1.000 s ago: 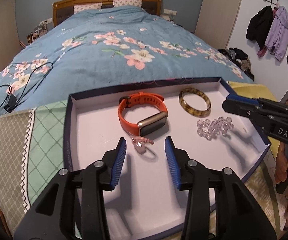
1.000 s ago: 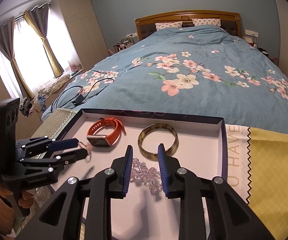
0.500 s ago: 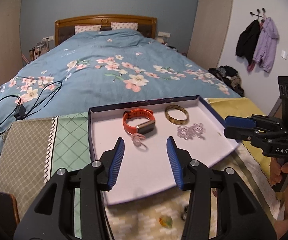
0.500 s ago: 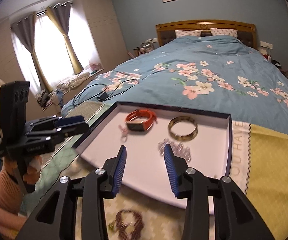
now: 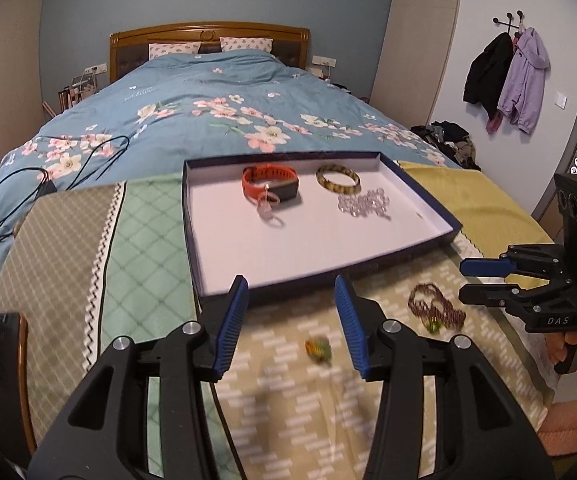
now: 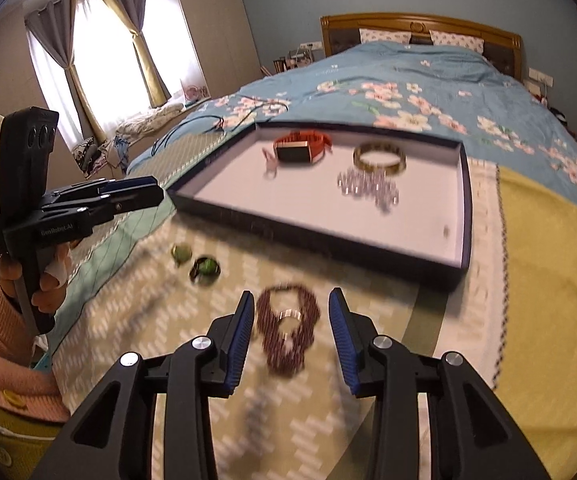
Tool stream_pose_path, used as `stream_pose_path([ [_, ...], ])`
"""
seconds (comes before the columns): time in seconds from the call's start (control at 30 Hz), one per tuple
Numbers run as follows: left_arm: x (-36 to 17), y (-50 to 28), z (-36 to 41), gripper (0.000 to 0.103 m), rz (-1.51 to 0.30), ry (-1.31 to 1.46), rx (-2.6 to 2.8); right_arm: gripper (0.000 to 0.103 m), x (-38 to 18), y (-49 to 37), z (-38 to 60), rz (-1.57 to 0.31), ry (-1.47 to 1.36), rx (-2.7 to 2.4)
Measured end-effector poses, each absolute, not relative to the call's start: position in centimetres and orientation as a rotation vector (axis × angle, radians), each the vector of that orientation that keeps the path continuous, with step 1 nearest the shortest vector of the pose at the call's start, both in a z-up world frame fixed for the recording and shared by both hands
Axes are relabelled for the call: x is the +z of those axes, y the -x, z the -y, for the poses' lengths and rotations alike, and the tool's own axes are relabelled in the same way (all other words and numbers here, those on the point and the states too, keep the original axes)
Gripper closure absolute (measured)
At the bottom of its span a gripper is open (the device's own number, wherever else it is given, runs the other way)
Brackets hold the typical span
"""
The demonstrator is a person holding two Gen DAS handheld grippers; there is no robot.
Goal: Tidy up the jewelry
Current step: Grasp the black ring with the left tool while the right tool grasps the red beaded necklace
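A dark blue tray (image 5: 186, 208) with a white floor holds an orange watch (image 5: 268, 182), a tortoiseshell bangle (image 5: 338, 178), a clear bead bracelet (image 5: 364, 204) and a small pink ring (image 5: 268, 210). My left gripper (image 5: 290, 300) hovers open and empty before the tray's near rim. A blurred green piece (image 5: 318, 350) lies on the cloth just beyond it. My right gripper (image 6: 291, 308) is open above a maroon bead necklace (image 6: 288, 328), which lies on the cloth between the fingers, untouched. Two green pieces (image 6: 205, 268) lie left of it.
The tray (image 6: 464, 200) rests on patchwork cloth at the foot of a blue floral bed (image 5: 216, 120). A black cable (image 5: 16, 200) trails at the left. A dark chair back (image 5: 4, 376) stands at the near left. A hand in a pink sleeve (image 6: 4, 320) holds the left gripper (image 6: 158, 192).
Both grippers have drawn back out of the tray to the near cloth. The right jaws widened, leaving the clear bead bracelet in the tray. The maroon necklace and green pieces came into view.
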State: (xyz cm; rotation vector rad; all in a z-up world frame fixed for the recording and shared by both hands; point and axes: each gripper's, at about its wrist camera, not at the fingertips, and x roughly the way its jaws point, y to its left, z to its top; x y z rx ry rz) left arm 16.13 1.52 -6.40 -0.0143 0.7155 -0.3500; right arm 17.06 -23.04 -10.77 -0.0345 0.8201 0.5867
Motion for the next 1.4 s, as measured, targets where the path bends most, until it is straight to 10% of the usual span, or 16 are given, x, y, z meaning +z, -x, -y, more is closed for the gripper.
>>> stream_pose_path([
  [0.63, -8.9, -13.3, -0.1, 0.056, -0.772, 0.003, -0.399, 0.067, -12.9, -15.8, 22.6, -0.884, 0.061, 0.551],
  [1.4, -9.3, -15.1, 5.4, 0.056, -0.784, -0.155, -0.502, 0.095, -11.7, -16.8, 23.3, -0.834, 0.015, 0.55],
])
